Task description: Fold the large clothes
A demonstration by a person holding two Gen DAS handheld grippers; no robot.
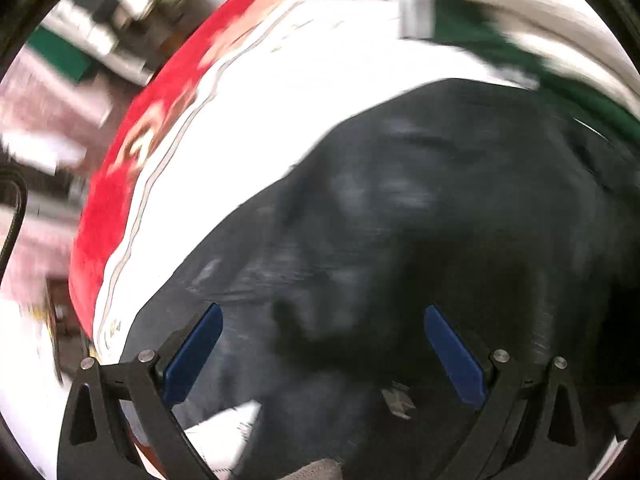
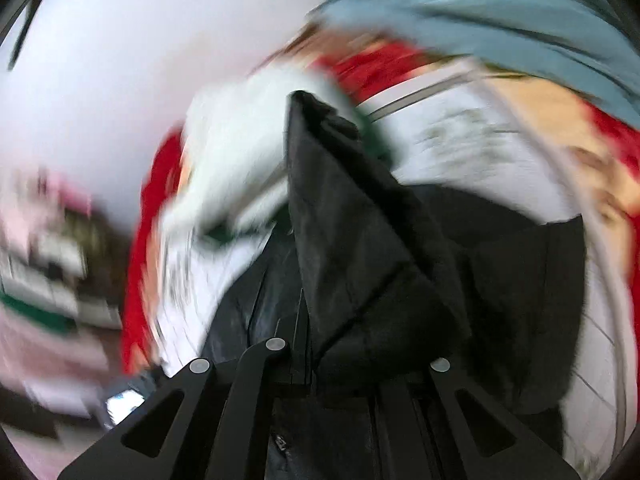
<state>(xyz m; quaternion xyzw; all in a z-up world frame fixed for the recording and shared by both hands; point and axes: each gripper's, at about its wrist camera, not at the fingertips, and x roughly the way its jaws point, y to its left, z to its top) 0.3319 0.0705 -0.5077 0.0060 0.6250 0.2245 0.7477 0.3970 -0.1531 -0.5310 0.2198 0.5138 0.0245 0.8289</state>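
A large black garment [image 1: 400, 220] lies spread on a white cloth with a red border [image 1: 280, 80]. My left gripper [image 1: 322, 344] is open just above the garment, its blue pads [image 1: 192, 354] wide apart and empty. My right gripper [image 2: 316, 344] is shut on a fold of the black garment [image 2: 352, 240], which stands up from between the fingers and hangs to the right. Both views are blurred by motion.
A green and white cloth [image 1: 500, 40] lies beyond the garment at the upper right. A grey-blue fabric [image 2: 500, 12] shows at the top of the right wrist view. Blurred room clutter [image 1: 92, 32] lies past the red border on the left.
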